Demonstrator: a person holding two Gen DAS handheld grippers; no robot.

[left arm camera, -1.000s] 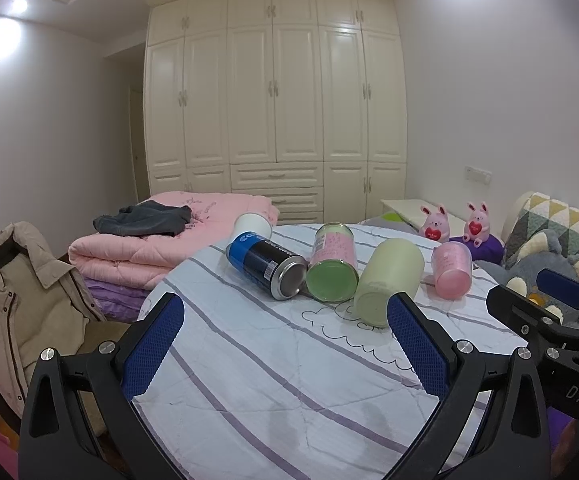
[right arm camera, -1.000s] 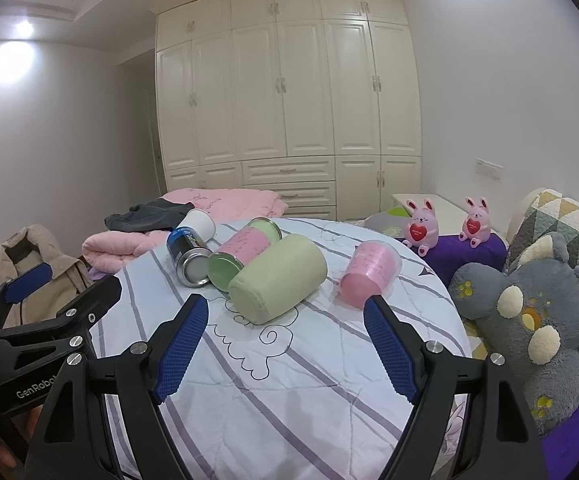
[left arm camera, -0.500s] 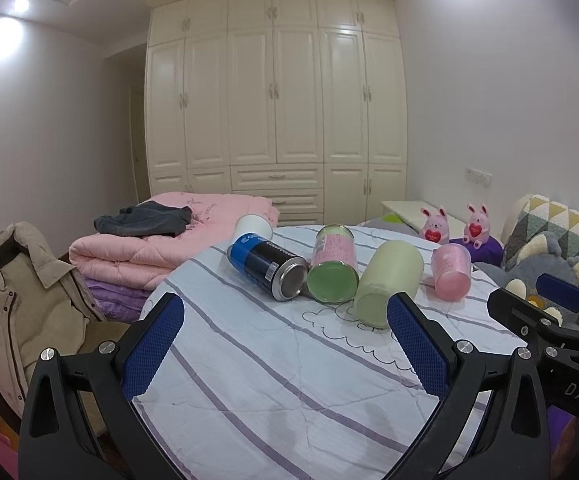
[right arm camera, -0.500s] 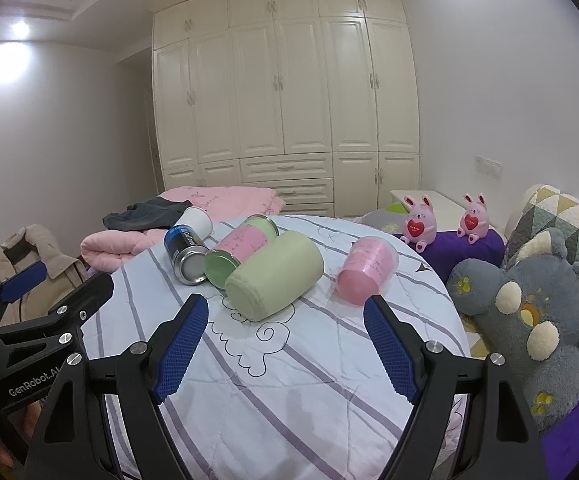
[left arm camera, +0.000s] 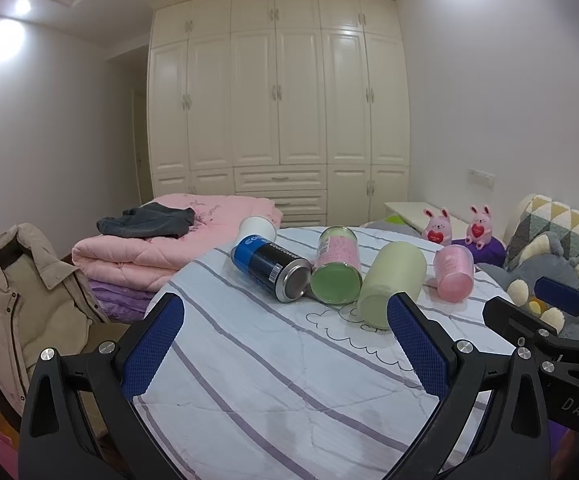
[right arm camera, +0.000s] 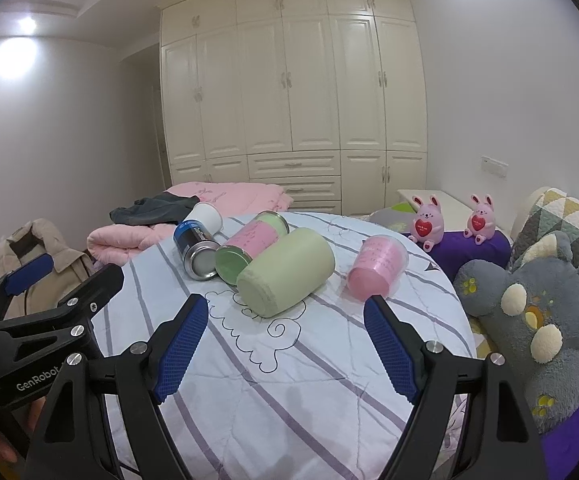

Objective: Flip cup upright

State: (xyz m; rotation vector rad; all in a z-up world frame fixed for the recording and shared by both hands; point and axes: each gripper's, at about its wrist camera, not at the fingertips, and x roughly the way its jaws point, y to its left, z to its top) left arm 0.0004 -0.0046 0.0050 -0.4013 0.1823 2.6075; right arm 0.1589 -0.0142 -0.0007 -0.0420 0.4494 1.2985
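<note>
Several cups lie on their sides on a round table with a striped cloth [left arm camera: 249, 360] [right arm camera: 289, 380]. From left: a white cup [left arm camera: 257, 229] [right arm camera: 206, 216], a blue-black can-like cup [left arm camera: 271, 266] [right arm camera: 195, 246], a pink-green cup [left arm camera: 335, 266] [right arm camera: 251, 248], a pale green cup [left arm camera: 391, 282] [right arm camera: 287, 270], a pink cup [left arm camera: 454, 274] [right arm camera: 377, 266]. My left gripper [left arm camera: 285, 344] is open and empty, in front of the cups. My right gripper [right arm camera: 287, 344] is open and empty, just short of the pale green cup. Each gripper shows at the edge of the other's view.
Folded pink quilts with dark clothing [left arm camera: 149, 248] lie behind left. A beige jacket [left arm camera: 17, 292] hangs at left. A grey plush toy [right arm camera: 537, 312], two pink bunny figures [right arm camera: 427, 222] and a patterned cushion [right arm camera: 569, 216] are at right. White wardrobes [left arm camera: 277, 112] fill the back wall.
The right gripper has moved slightly forward toward the cups, which sit a little lower and larger in its view. The left gripper has barely moved. No cup has moved.
</note>
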